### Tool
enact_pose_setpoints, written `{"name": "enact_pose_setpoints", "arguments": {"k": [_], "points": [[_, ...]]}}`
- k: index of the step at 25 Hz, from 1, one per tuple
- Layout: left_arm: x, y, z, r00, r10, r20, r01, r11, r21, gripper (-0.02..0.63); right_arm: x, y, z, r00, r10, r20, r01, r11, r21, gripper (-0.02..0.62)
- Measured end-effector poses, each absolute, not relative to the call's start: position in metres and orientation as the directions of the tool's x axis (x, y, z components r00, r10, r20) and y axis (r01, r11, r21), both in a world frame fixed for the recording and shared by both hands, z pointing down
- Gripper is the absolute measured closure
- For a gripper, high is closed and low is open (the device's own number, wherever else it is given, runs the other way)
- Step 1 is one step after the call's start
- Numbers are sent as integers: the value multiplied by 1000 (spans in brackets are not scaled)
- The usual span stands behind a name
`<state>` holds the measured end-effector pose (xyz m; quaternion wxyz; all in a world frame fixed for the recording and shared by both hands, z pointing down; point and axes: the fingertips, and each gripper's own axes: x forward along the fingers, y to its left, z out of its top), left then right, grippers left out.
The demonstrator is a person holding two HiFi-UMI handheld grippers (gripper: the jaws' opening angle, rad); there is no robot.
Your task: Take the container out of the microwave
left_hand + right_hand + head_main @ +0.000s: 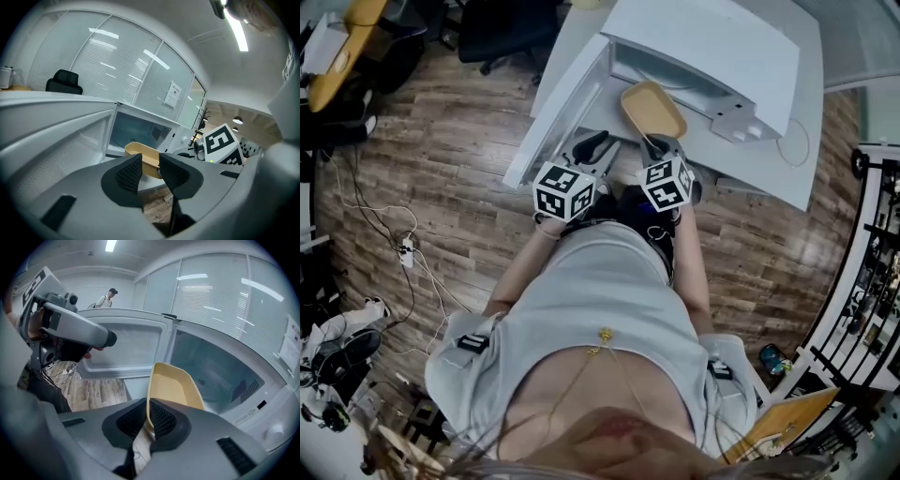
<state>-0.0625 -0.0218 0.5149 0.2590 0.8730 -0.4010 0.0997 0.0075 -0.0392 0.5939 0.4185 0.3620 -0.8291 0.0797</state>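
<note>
A shallow yellow container (652,108) hangs just outside the open front of the white microwave (722,47). My right gripper (664,145) is shut on the container's near rim; in the right gripper view the rim runs between its pads (147,416) and the container (173,387) tilts up toward the cavity (220,366). My left gripper (592,150) hovers beside it, to the left, in front of the open door (558,112). In the left gripper view its pads (150,161) stand apart with nothing between them, and the container (140,152) lies beyond them.
The microwave stands on a white table (769,159) above a wooden floor (459,169). Its door (126,350) is swung wide to the left. Office chairs (502,33) stand at the back, and a person (105,298) is far off.
</note>
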Motion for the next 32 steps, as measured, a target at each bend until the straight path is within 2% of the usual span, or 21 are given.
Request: {"name": "enact_pose_setpoints", "arguments": {"k": [32], "points": [[-55, -13, 521, 690, -619, 375, -724, -588, 361, 488, 0, -8, 569, -410, -572, 711, -674, 715, 187, 565]]}}
